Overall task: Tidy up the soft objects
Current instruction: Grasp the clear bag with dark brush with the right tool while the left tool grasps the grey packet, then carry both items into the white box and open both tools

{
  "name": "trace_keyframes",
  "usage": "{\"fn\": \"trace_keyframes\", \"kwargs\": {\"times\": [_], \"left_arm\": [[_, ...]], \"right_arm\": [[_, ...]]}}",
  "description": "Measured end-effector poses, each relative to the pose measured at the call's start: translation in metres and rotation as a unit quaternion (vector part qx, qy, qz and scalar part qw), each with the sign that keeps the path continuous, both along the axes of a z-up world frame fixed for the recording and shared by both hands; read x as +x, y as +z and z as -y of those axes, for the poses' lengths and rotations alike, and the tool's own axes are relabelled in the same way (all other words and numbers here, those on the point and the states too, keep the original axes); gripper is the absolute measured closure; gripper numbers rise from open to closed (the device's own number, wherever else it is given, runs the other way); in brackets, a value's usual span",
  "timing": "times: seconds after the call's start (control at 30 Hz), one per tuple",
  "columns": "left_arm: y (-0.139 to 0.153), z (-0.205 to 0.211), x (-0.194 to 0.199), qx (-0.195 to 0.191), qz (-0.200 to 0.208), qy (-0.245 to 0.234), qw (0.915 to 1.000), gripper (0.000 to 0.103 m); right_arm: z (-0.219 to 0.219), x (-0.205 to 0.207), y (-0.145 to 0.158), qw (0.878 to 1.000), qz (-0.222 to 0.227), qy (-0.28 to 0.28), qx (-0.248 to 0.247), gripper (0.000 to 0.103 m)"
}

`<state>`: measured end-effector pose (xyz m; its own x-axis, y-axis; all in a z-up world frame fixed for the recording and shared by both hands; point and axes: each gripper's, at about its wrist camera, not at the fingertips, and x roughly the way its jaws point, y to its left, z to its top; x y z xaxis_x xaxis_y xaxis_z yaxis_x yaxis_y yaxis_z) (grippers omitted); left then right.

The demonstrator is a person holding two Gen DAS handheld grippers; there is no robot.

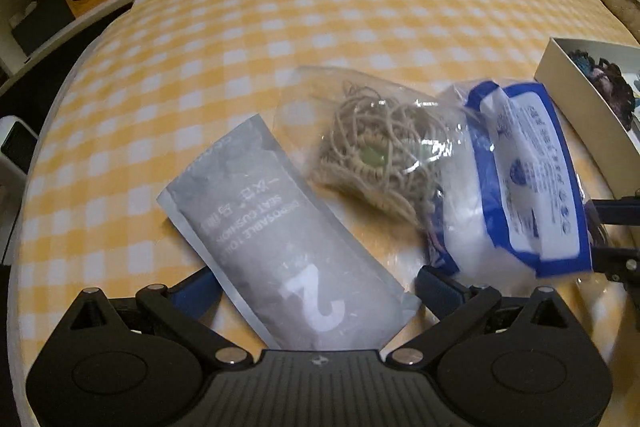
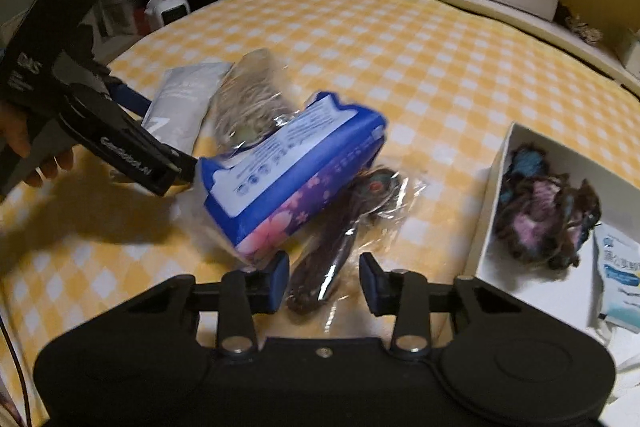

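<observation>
Yellow-checked cloth covers the desk; a grey pouch lies between the wide-apart fingers of the left tool, untouched; the right tool stands part-open astride a dark bagged item, pads not pressing; a blue tissue pack rests alongside; a white box sits at right.

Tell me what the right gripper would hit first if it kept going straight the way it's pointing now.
Most likely the dark item in clear wrap, which lies between the right gripper fingers. The blue tissue pack sits just left of that line and might brush the left finger; depth is hard to judge.
</observation>
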<state>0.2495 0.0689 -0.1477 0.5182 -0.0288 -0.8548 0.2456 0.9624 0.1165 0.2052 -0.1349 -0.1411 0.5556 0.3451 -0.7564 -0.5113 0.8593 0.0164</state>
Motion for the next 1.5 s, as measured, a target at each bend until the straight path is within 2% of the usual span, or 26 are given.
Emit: {"fn": "trace_keyframes", "kwargs": {"times": [0.07, 0.13, 0.23, 0.37, 0.47, 0.57, 0.63, 0.7, 0.83, 0.9, 1.0, 1.03, 1.13, 1.2, 1.3, 1.37, 1.5], "left_arm": [[0.002, 0.0, -0.006, 0.002, -0.006, 0.004, 1.0, 0.001], [0.003, -0.003, -0.012, 0.006, -0.009, 0.017, 0.9998, 0.0], [0.003, -0.016, -0.015, 0.006, -0.012, 0.054, 0.9985, 0.0], [0.009, -0.034, -0.022, -0.001, -0.011, 0.109, 0.9939, 0.0], [0.014, -0.048, -0.024, -0.026, -0.013, 0.152, 0.9879, 0.0], [0.014, -0.058, -0.019, -0.075, -0.015, 0.187, 0.9795, 0.0], [0.012, -0.065, -0.015, -0.107, -0.018, 0.211, 0.9714, 0.0], [0.01, -0.07, -0.009, -0.119, -0.017, 0.227, 0.9665, 0.0], [0.007, -0.067, 0.0, -0.104, -0.007, 0.227, 0.9682, 0.001], [0.007, -0.06, 0.002, -0.097, -0.002, 0.233, 0.9677, 0.002], [0.005, -0.052, 0.01, -0.084, 0.002, 0.239, 0.9673, 0.009], [0.005, -0.05, 0.011, -0.075, 0.002, 0.236, 0.9688, 0.009], [0.003, -0.037, 0.015, -0.036, 0.002, 0.222, 0.9745, 0.021], [0.004, -0.035, 0.016, -0.037, 0.004, 0.217, 0.9755, 0.038], [0.009, -0.034, 0.012, -0.041, 0.01, 0.216, 0.9755, 0.043], [0.011, -0.035, 0.01, -0.043, 0.013, 0.216, 0.9753, 0.048], [0.014, -0.037, 0.003, -0.057, 0.016, 0.22, 0.9736, 0.05]], "right_arm": [[0.0, -0.003, -0.001, 1.0, 0.0, 0.007, -0.001, 0.069], [-0.001, -0.005, 0.0, 1.0, -0.001, 0.016, -0.003, 0.075], [-0.002, -0.01, 0.003, 1.0, -0.009, 0.03, -0.003, 0.08], [-0.003, -0.027, 0.007, 0.998, -0.028, 0.057, -0.009, 0.082], [-0.002, -0.043, 0.009, 0.996, -0.044, 0.08, -0.02, 0.082], [0.002, -0.058, 0.012, 0.993, -0.064, 0.093, -0.022, 0.082], [0.004, -0.066, 0.014, 0.993, -0.076, 0.091, -0.018, 0.082], [0.007, -0.071, 0.015, 0.994, -0.083, 0.072, -0.009, 0.078], [0.009, -0.068, 0.016, 0.996, -0.087, 0.032, 0.016, 0.068], [0.011, -0.062, 0.014, 0.995, -0.093, 0.016, 0.027, 0.068], [0.01, -0.053, 0.011, 0.994, -0.1, -0.006, 0.042, 0.064], [0.01, -0.051, 0.01, 0.994, -0.099, -0.01, 0.042, 0.06], [0.004, -0.05, 0.007, 0.994, -0.101, -0.006, 0.032, 0.058], [0.001, -0.051, 0.006, 0.995, -0.099, -0.003, 0.024, 0.058], [0.001, -0.052, 0.005, 0.995, -0.096, 0.002, 0.017, 0.059], [0.003, -0.05, 0.005, 0.995, -0.098, 0.002, 0.022, 0.065], [0.007, -0.049, 0.004, 0.994, -0.103, 0.002, 0.022, 0.081]]}}
